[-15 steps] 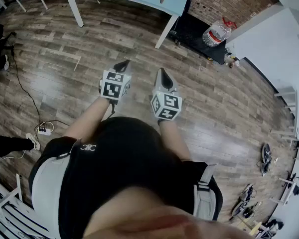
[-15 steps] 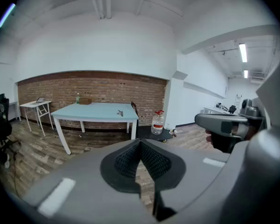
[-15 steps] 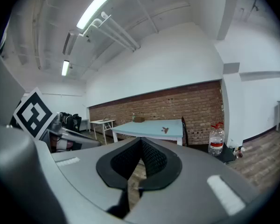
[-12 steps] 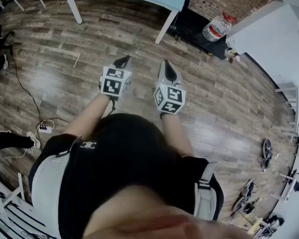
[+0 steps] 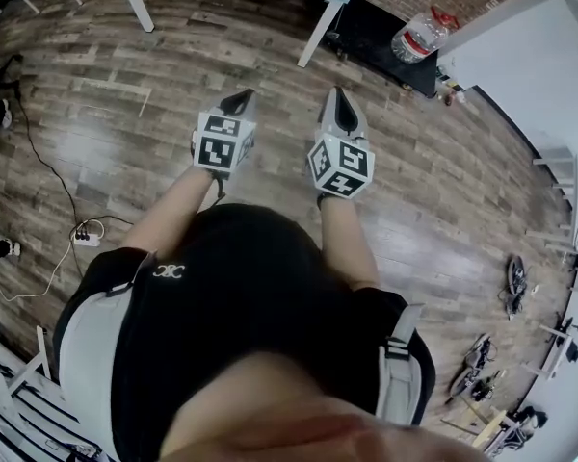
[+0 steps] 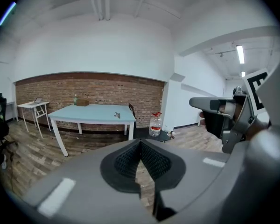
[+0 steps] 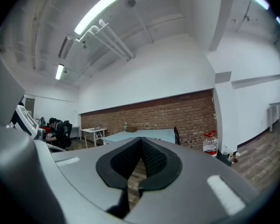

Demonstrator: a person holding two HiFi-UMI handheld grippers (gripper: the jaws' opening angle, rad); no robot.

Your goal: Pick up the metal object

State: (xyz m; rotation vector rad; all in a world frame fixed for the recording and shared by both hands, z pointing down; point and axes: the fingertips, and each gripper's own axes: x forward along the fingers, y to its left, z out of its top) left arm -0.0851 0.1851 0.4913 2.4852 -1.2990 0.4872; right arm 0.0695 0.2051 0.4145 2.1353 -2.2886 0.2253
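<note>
Two tongs: left tongs [image 6: 140, 143] and right tongs [image 7: 141, 140], both closed on nothing. One pale-blue table [image 6: 84, 113] at 12 o'clock bears one metal object [image 6: 116, 115]: small, grey, irregular.

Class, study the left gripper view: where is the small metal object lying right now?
In the left gripper view, the metal object lies on the light blue table, toward its right end, in front of the brick wall and left of the water bottle.
</note>
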